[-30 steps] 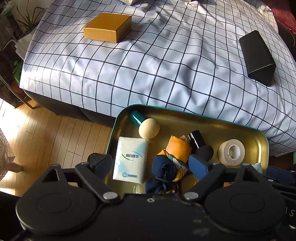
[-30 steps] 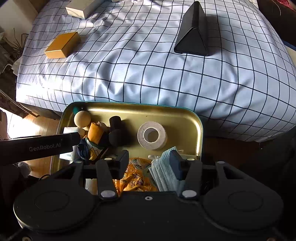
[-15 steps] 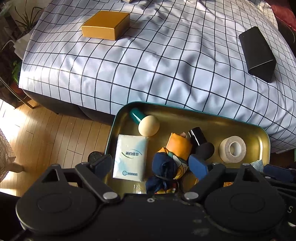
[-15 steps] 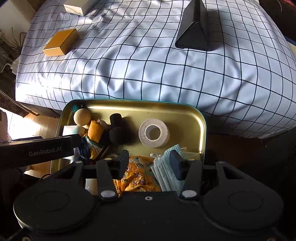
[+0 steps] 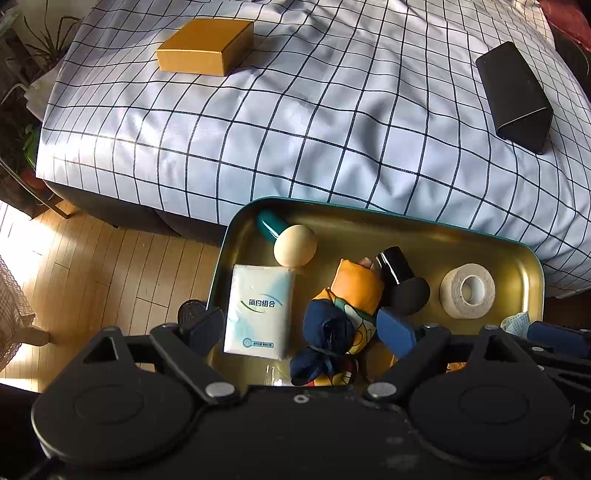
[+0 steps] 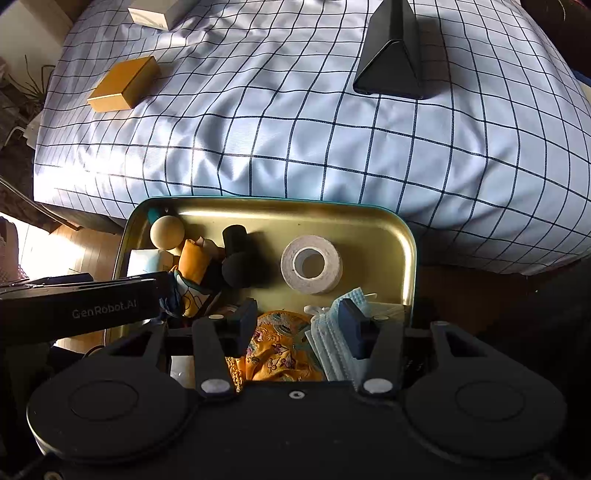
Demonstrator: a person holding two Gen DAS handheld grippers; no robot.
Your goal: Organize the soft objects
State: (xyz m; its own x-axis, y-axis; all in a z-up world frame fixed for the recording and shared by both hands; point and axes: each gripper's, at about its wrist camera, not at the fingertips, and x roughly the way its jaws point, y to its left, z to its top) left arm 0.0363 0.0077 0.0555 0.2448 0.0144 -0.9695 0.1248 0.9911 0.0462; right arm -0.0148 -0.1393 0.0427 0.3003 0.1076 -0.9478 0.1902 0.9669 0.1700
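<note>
**Two tools poised over a tray of small items beside a bed**

A gold metal tray with a teal rim sits at the foot of a bed covered by a white, dark-gridded bedspread.

The left tool points down over the left part of the tray, its fingers spread wide apart and gripping nothing. Between them lie a white tissue pack and a bundled navy, orange and white cloth. Beyond these are a pale wooden ball touching a teal cylinder, a black bottle-like object and a roll of white tape.

The right tool points down over the near right part of the tray. Its fingers stand partly apart, with an orange patterned cloth and a stack of blue face masks lying between them. Whether the pads press on either cannot be told.

On the bed, well apart, rest a yellow box and a black triangular case. A white box lies at the far edge in the right view.
</note>
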